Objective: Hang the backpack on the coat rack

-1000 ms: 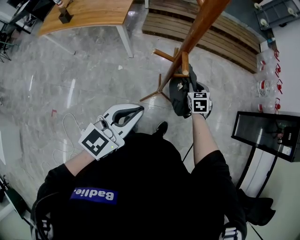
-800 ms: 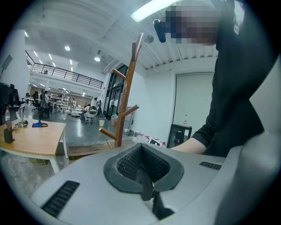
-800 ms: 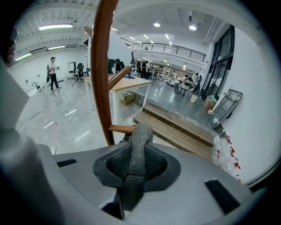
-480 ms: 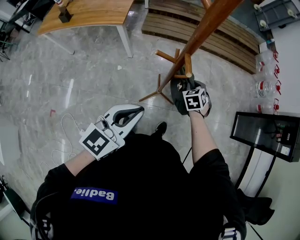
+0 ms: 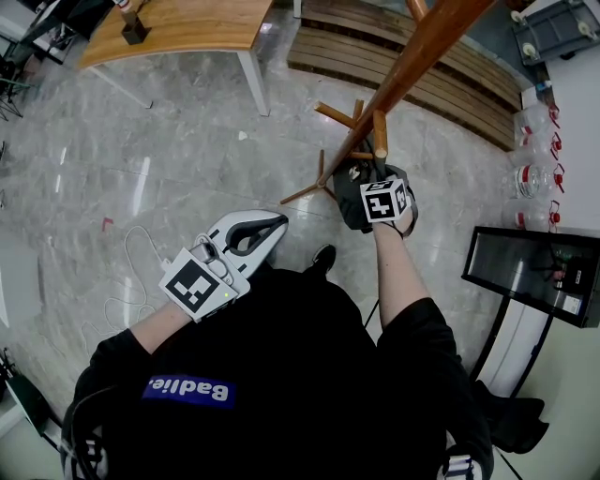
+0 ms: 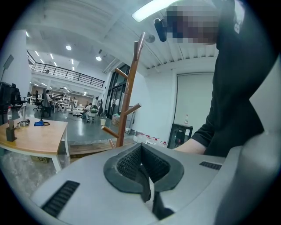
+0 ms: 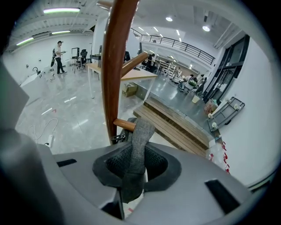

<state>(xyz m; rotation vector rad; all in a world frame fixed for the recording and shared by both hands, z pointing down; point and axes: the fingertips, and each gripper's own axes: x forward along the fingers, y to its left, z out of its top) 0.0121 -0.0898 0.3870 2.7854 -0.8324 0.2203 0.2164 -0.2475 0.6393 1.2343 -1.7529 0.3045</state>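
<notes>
The brown wooden coat rack (image 5: 403, 70) slants across the head view, with short pegs (image 5: 380, 131) low on its pole. The dark backpack (image 5: 352, 192) hangs close beside the pole under my right gripper (image 5: 372, 180). In the right gripper view my right gripper (image 7: 134, 176) is shut on the backpack's grey strap (image 7: 139, 136). The strap's top lies over a peg (image 7: 125, 124) by the pole (image 7: 115, 66). My left gripper (image 5: 275, 221) is held back by my body, away from the rack. Its jaws (image 6: 147, 186) meet with nothing between them.
A wooden table (image 5: 178, 23) stands at the far left and a slatted wooden bench (image 5: 403, 52) lies behind the rack. A black cabinet (image 5: 534, 272) and water bottles (image 5: 534, 173) are at the right. A white cable (image 5: 131, 262) lies on the marble floor.
My right gripper has shifted slightly left towards the pole with the backpack, and its marker cube has rolled. The left gripper has not moved.
</notes>
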